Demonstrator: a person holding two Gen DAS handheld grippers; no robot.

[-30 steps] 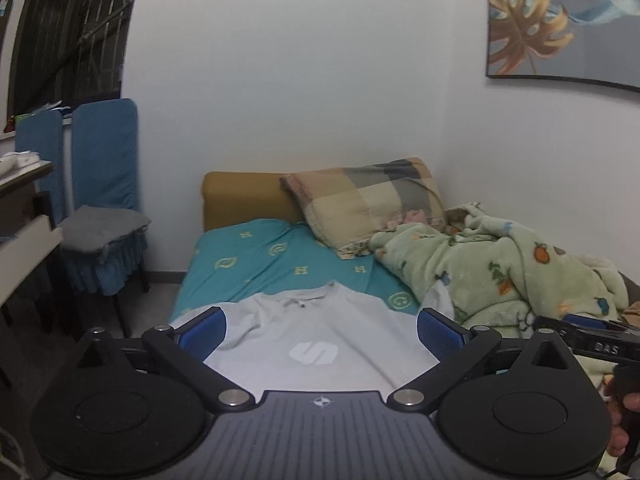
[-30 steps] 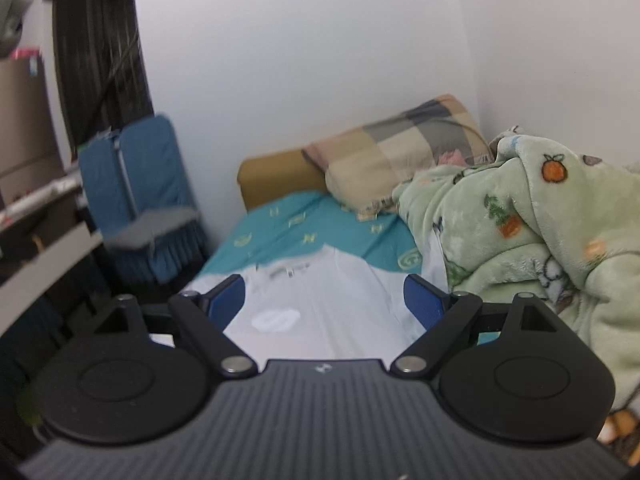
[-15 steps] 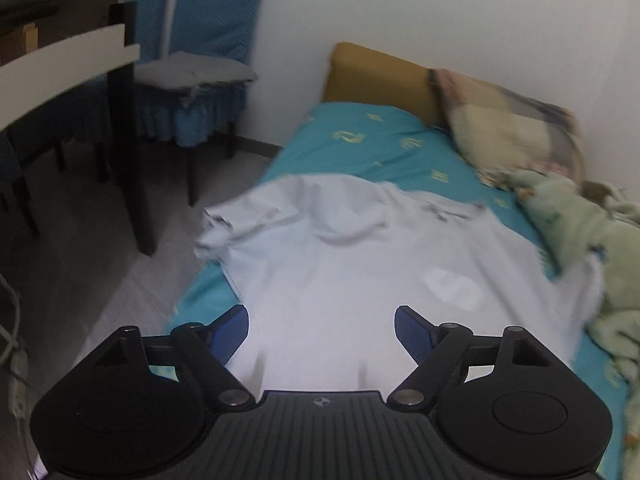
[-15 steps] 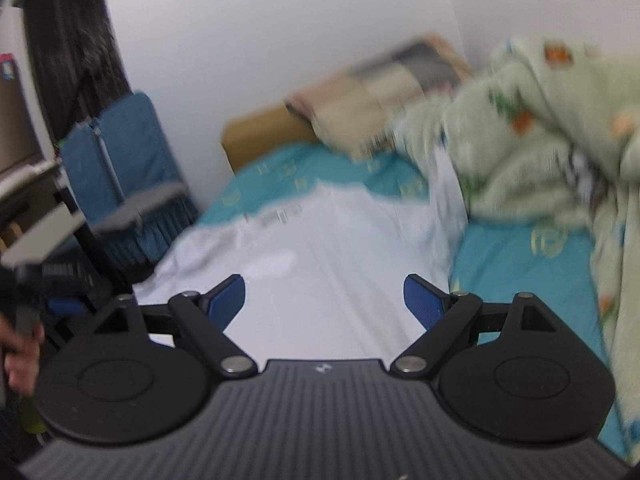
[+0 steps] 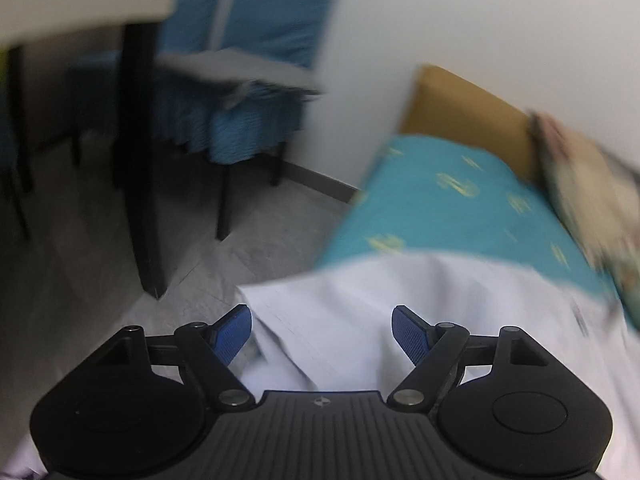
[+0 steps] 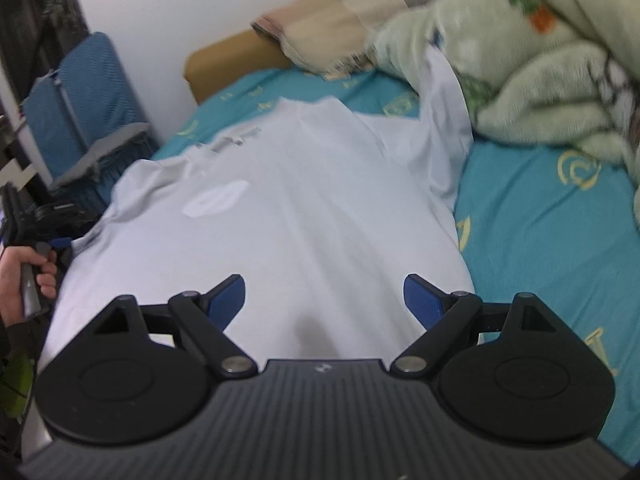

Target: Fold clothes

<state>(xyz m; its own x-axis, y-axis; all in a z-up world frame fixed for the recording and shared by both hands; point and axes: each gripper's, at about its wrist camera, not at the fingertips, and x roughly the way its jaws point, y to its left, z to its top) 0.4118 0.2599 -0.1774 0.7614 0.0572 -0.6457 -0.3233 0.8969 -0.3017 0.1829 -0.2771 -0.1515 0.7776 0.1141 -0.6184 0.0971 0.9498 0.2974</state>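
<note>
A white polo shirt (image 6: 296, 200) lies spread face up on the teal bed sheet (image 6: 540, 224), collar toward the headboard, a pale logo on its chest. My right gripper (image 6: 324, 300) is open and empty, low over the shirt's lower body. My left gripper (image 5: 322, 334) is open and empty, right over the shirt's left sleeve (image 5: 304, 316) at the bed's edge. In the right wrist view, the left gripper (image 6: 44, 220) shows at the left, held in a hand beside that sleeve. The shirt's right sleeve (image 6: 444, 120) lies against the blanket.
A green fleece blanket (image 6: 540, 60) is heaped along the bed's right side. A checked pillow (image 6: 352, 28) and an ochre headboard (image 5: 468, 120) are at the far end. A blue-covered chair (image 5: 248, 92) and a dark table leg (image 5: 138, 160) stand on the grey floor left of the bed.
Both grippers have dropped toward the shirt. The left one swung left and down to the sleeve at the bed's edge; the right one came lower over the shirt's body. Both stayed open.
</note>
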